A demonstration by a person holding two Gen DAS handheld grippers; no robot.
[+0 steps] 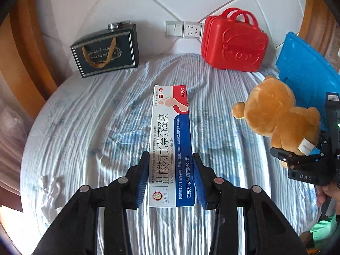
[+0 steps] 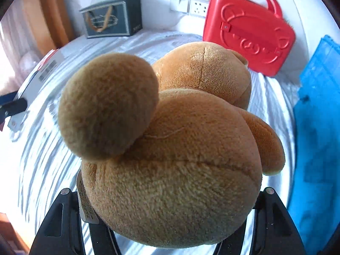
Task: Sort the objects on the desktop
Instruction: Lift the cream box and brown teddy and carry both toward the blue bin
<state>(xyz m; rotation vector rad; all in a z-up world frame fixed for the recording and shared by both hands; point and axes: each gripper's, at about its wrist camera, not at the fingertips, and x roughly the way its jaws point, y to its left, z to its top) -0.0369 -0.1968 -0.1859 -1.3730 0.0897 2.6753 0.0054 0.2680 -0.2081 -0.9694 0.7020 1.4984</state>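
My left gripper (image 1: 171, 159) is shut on a long white, red and blue medicine box (image 1: 171, 140), which it holds pointing away over the striped cloth. The blue pads (image 1: 142, 178) press on the box's near end from both sides. My right gripper (image 2: 170, 229) is shut on a brown plush bear (image 2: 170, 148), which fills the right wrist view and hides the fingertips. In the left wrist view the bear (image 1: 276, 114) and the right gripper (image 1: 297, 161) are at the right. The medicine box also shows at the left edge of the right wrist view (image 2: 42, 70).
A red plastic case (image 1: 233, 42) and a dark gift bag (image 1: 106, 51) holding a flask stand at the back by the white wall. A blue crate (image 1: 306, 72) sits at the right. A wall socket (image 1: 183, 29) lies between bag and case. Striped cloth (image 1: 85, 138) covers the surface.
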